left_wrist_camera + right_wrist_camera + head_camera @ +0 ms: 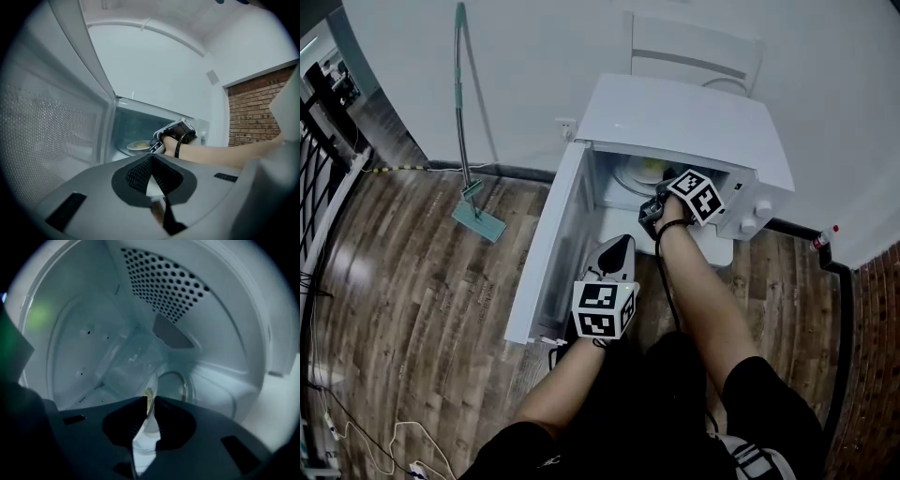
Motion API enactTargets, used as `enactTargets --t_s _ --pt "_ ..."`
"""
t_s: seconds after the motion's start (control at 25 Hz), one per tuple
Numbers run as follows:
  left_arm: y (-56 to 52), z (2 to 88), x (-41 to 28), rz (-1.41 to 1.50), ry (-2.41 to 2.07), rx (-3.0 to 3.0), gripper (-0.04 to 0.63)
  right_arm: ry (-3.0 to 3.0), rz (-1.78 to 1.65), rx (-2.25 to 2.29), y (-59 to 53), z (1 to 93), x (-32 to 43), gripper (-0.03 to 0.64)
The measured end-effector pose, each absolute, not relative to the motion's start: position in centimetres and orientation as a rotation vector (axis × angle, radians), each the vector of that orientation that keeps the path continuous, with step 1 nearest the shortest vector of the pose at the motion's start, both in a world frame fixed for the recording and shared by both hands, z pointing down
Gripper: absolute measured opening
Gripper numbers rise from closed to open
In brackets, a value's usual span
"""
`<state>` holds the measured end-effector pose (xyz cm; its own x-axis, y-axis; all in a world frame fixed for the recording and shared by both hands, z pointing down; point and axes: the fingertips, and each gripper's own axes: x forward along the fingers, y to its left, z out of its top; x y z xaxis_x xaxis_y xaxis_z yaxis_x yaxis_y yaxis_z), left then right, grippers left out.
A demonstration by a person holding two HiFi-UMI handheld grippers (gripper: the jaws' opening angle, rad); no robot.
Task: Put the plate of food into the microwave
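The white microwave (675, 112) stands low on the wood floor with its door (551, 246) swung open to the left. My right gripper (652, 210) reaches into the cavity, shut on the rim of the plate (149, 405), which shows edge-on between its jaws (150, 401). The plate of yellowish food (137, 146) lies low in the cavity, just left of the right gripper (157, 146). My left gripper (617, 249) hangs outside, in front of the opening beside the door. Its jaws (151, 158) are shut with nothing in them.
A mop (467, 131) leans on the wall at the left, its head on the floor. A white chair (694, 56) stands behind the microwave. A black cable (839, 281) and a small bottle (823, 239) lie at the right; thin cords (356, 431) lie at the lower left.
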<state>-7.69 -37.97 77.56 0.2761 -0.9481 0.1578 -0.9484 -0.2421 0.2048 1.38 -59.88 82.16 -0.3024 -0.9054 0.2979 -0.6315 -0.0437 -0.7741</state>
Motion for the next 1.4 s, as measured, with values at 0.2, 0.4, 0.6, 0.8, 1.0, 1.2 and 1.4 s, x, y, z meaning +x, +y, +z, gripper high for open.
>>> enactTargets --t_s 0.2,0.4,0.6,0.8,1.0,1.2,1.4 --pt "-37.5 77.5 -7.2 0.009 -1.752 2.299 -0.003 2.108 -1.009 -1.879 -59.8 81.3 1.8 0.138" --pt "-37.0 77.5 -7.2 0.019 -1.757 2.299 -0.003 2.281 -0.759 -2.132 -60.4 81.3 1.3 0.207" --pt "-36.6 77.9 -7.8 0.024 -1.769 2.285 -0.003 2.363 -0.545 -2.261 -61.2 81.5 1.0 0.27" --pt "-36.7 77.7 -8.0 0.027 -1.769 2.291 -0.003 2.357 -0.425 -2.272 -61.0 80.3 1.3 0.285" --pt "-37.0 77.1 -7.1 0.033 -1.762 2.321 -0.003 2.336 -0.459 -2.071 -57.9 77.9 1.7 0.015" --pt "-37.6 76.2 -6.6 0.03 -1.771 2.323 -0.003 2.494 -0.459 -1.785 -52.8 76.7 1.1 0.012" --pt "-39.4 75.5 -6.4 0.056 -1.824 2.306 -0.003 2.618 -0.329 -1.652 -47.9 74.9 1.9 0.012"
